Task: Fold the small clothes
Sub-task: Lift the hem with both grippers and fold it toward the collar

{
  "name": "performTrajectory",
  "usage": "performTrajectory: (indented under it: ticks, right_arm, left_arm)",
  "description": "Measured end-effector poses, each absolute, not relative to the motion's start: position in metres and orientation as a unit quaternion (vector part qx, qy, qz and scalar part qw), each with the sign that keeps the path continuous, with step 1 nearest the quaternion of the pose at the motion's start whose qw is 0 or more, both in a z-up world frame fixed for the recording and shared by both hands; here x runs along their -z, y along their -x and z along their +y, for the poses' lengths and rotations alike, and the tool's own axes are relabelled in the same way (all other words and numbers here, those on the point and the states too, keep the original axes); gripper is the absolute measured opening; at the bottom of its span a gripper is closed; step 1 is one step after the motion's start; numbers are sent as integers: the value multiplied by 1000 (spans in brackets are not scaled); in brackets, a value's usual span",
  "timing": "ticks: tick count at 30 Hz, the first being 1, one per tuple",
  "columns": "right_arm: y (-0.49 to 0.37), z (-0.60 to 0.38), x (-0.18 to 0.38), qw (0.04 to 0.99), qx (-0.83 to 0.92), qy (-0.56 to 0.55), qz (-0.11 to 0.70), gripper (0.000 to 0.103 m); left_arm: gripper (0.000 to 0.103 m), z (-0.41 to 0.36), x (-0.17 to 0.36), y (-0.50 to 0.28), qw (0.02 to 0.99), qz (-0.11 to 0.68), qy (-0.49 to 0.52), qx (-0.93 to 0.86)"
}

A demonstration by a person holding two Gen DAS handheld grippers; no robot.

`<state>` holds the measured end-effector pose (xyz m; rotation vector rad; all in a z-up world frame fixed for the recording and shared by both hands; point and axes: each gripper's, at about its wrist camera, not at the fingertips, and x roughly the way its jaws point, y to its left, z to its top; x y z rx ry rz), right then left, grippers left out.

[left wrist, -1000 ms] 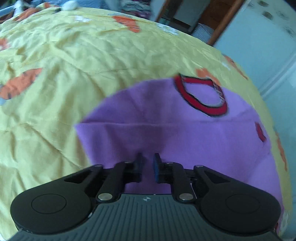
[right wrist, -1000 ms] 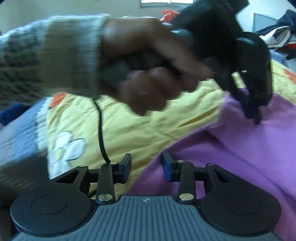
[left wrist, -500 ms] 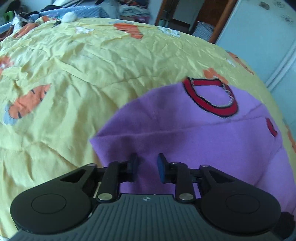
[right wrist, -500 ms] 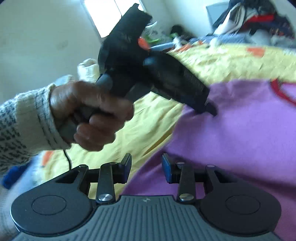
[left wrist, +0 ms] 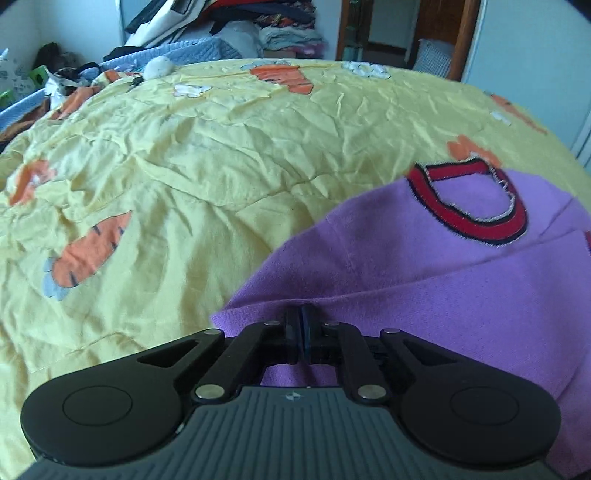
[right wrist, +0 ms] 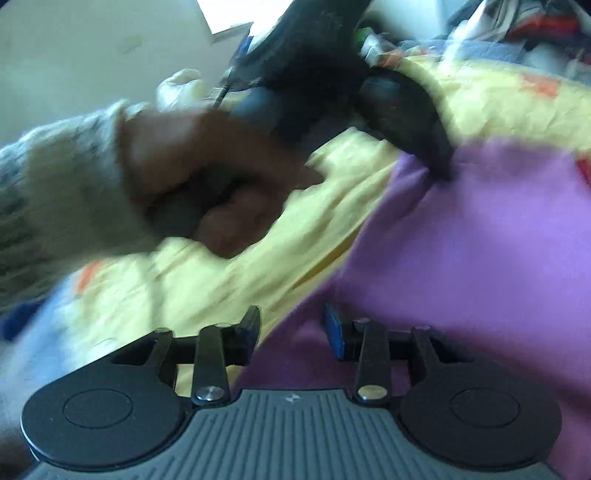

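Claws first: left claw [left wrist: 301, 334] clenched on the near edge of the soft purple knit top with a red, dark-edged neckband [left wrist: 424, 258], jaws just closed further with cloth pinched between; right claw [right wrist: 291, 328] parted, astride the purple hem, gripping nothing. Light, limp, floppy fabric, probably best pinched at hem or corners. Spread on a wrinkled yellow bedspread with orange carrot prints [left wrist: 221, 166]; piled clothes [left wrist: 280, 33] along the far wall.

**Left fingers pinched, right fingers apart**

The left gripper [left wrist: 300, 325] points steeply down, its jaws having just closed on a fold of purple cloth; a sleeved hand [right wrist: 207, 177] grips its handle; the right gripper [right wrist: 291, 328] stands parted, its fingers [right wrist: 334, 332] pressing nothing.
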<state>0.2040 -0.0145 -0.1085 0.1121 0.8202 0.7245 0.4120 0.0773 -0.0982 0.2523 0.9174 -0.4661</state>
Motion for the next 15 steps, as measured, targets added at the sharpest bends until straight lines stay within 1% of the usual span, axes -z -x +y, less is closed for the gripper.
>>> performTrajectory:
  ticks: [2, 3, 4, 5, 6, 8, 9, 11, 13, 14, 15]
  right_arm:
    - [-175, -41, 98, 870, -319, -51, 372, 41]
    - [-161, -59, 96, 875, -311, -53, 366, 50]
    - [-147, -77, 96, 882, -299, -44, 362, 57]
    - [-134, -94, 98, 891, -276, -20, 359, 68]
    - [-120, -110, 101, 898, -252, 8, 360, 70]
    - [-98, -137, 111, 895, -226, 46, 382, 70]
    - [-84, -150, 114, 895, -225, 53, 382, 71]
    - [-55, -176, 114, 890, -227, 60, 392, 79]
    - [-27, -192, 115, 886, -221, 87, 397, 81]
    - [-11, -204, 116, 884, -221, 88, 402, 86]
    - [1, -213, 114, 883, -221, 86, 404, 87]
  left_arm:
    - [27, 79, 91, -399, 866, 436, -133, 207]
    - [54, 83, 85, -388, 870, 432, -126, 203]
    - [74, 87, 79, -373, 872, 422, -107, 225]
    - [78, 91, 73, -357, 872, 410, -86, 252]
    - [78, 93, 69, -341, 871, 406, -66, 268]
    - [79, 90, 68, -310, 858, 418, -35, 297]
    - [79, 86, 71, -295, 851, 424, -35, 307]
    - [80, 78, 79, -263, 842, 431, -53, 320]
    - [80, 74, 91, -234, 824, 450, -66, 337]
    - [81, 75, 97, -219, 819, 457, -69, 340]
    - [82, 76, 104, -205, 812, 466, -74, 343]
